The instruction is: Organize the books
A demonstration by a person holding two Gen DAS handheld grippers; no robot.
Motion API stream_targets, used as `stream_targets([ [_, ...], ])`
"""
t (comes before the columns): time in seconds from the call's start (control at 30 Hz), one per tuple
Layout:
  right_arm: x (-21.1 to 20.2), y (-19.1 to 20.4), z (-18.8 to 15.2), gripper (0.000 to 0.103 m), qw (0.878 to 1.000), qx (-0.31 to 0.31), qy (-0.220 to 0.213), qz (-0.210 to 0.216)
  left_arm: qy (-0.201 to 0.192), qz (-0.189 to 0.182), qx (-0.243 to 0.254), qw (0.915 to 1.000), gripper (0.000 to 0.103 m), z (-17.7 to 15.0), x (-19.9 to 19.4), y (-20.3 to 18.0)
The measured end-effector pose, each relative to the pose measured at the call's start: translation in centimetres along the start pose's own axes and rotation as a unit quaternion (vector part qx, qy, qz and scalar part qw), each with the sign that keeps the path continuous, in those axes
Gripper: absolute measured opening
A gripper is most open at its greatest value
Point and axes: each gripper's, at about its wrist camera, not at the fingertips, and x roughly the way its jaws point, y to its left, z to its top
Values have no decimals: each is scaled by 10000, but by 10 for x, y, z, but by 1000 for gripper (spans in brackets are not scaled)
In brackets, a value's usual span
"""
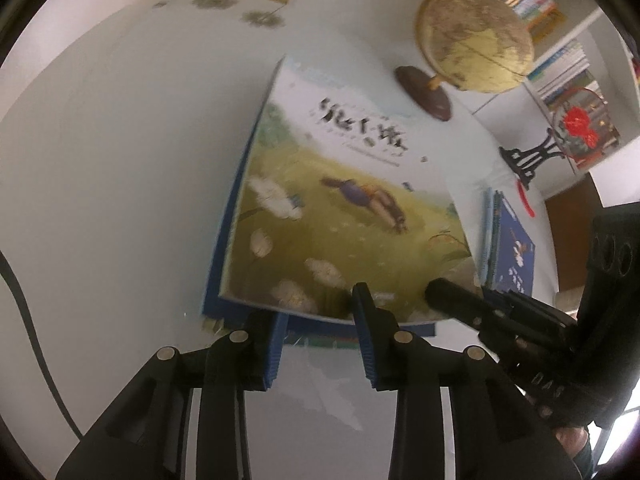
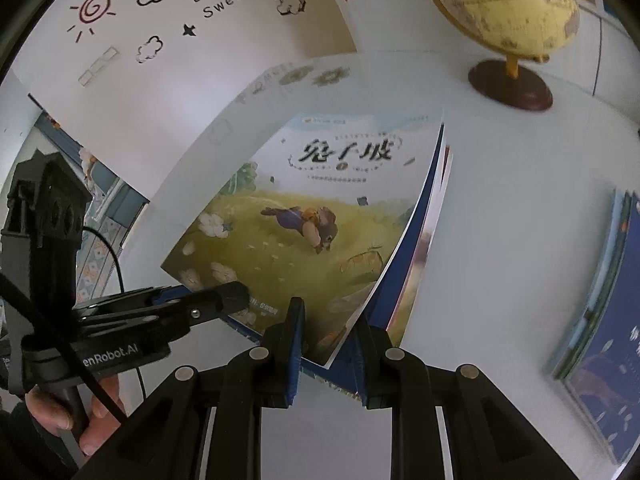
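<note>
Book: we saw the picture book [image 1: 340,200] atop a blue book [image 1: 224,240] on the white surface [image 1: 100,160]
Left tongs [image 1: 320,340]: released, at its 6 o'clock edge
Right tongs [image 2: 328,356]: clenched on its 5 o'clock corner

Left gripper [image 1: 320,344]: pitched steeply down, jaws parted, blue pads [image 1: 276,350] clear of contact, nothing clamped between them. Right gripper [image 2: 328,354]: same steep downward pitch, jaws nearly together and clamped, pads [image 2: 294,344] pressing from both sides. A bare hand [image 2: 76,412] wraps the left gripper's handle, fingers curled round it, seen in the right wrist view.
</note>
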Motion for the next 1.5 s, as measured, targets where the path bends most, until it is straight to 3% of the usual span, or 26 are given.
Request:
stream_targets([
  [0.33, 14, -13, 4, 28, 9985, 234, 452, -187, -5, 195, -207, 9996, 28, -3, -14, 18],
  [0.5, 2, -22, -1, 30, 9985, 339, 355, -230, -48, 213, -275, 9994, 28, -8, -25, 30],
  [0.77, -13, -37, -8, 30, 9967, 748, 233, -201, -226, 230, -64, 9995, 28, 4, -32, 20],
  [0.9, -17, -36, -19, 31, 9962, 773, 312, -269, -189, 176, 242, 9994, 28, 6, -29, -1],
  [1.17, -63, -49, -46, 31, 9920, 992, 179, -758, -16, -388, 953, 9947, 28, 3, -18, -79],
  [1.23, -81, -60, -56, 43, 9894, 1152, 31, -889, 55, -509, 1142, 9921, 29, -1, -13, -99],
  [1.3, -95, -72, -64, 51, 9868, 1289, -129, -968, 218, -626, 1312, 9891, 34, -8, -4, -122],
  [1.43, -120, -112, -78, 51, 9798, 1678, -331, -1040, 369, -685, 1484, 9859, 61, -22, 12, -153],
  [1.5, -129, -139, -84, 51, 9742, 1939, -341, -1104, 377, -695, 1485, 9857, 62, -27, 18, -164],
])
